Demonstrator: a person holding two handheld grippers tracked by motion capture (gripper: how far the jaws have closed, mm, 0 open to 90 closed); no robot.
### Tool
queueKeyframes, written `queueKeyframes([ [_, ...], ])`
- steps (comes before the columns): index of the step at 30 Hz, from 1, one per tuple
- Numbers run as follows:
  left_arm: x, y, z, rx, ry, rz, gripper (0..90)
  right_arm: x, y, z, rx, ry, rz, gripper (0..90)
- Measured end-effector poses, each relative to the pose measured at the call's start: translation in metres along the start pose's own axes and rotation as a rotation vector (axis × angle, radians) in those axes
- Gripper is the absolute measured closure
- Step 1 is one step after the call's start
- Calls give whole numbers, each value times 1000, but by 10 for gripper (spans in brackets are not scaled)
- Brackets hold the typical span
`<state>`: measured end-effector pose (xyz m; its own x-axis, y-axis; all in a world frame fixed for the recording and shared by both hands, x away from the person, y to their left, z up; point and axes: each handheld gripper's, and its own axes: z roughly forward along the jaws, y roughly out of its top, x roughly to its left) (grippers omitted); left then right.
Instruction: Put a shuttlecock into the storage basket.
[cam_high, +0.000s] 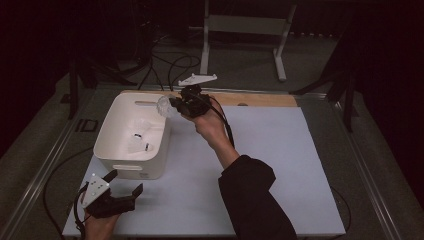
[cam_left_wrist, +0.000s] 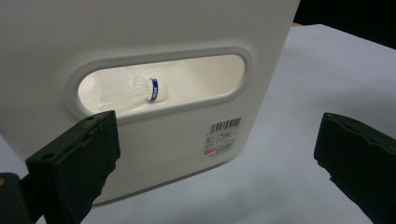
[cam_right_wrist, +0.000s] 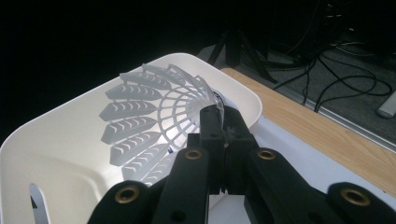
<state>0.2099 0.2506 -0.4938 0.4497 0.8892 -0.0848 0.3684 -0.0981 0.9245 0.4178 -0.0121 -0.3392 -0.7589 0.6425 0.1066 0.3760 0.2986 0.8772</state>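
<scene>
Your tabletop (cam_high: 260, 150) carries a white bin (cam_high: 112, 145). Your right tool (cam_high: 172, 106) is clamped on a shuttlecock (cam_high: 164, 106) above the bin's rim. Your left tool (cam_high: 124, 184) waits wide open, holding nothing, just beside the bin.

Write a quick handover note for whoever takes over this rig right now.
Right gripper: shut on a white plastic shuttlecock, held over the far right rim of the white bin.
Left gripper: open, holding nothing, in front of the bin's near wall.
Done: at least two shuttlecocks in the bin already lie inside.
Left: release the held one into the bin.
</scene>
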Motion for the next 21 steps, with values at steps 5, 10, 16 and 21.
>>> queueKeyframes([
  [5,0,0,0,-1,1,-1,10,0,-1,2,1,0,6,891],
  [10,0,0,0,-1,0,0,10,1,0,4,-1,3,12,891],
  [16,0,0,0,-2,0,-2,10,3,0,6,-1,8,11,891],
  [21,0,0,1,-3,0,-2,10,5,0,8,2,14,9,891],
])
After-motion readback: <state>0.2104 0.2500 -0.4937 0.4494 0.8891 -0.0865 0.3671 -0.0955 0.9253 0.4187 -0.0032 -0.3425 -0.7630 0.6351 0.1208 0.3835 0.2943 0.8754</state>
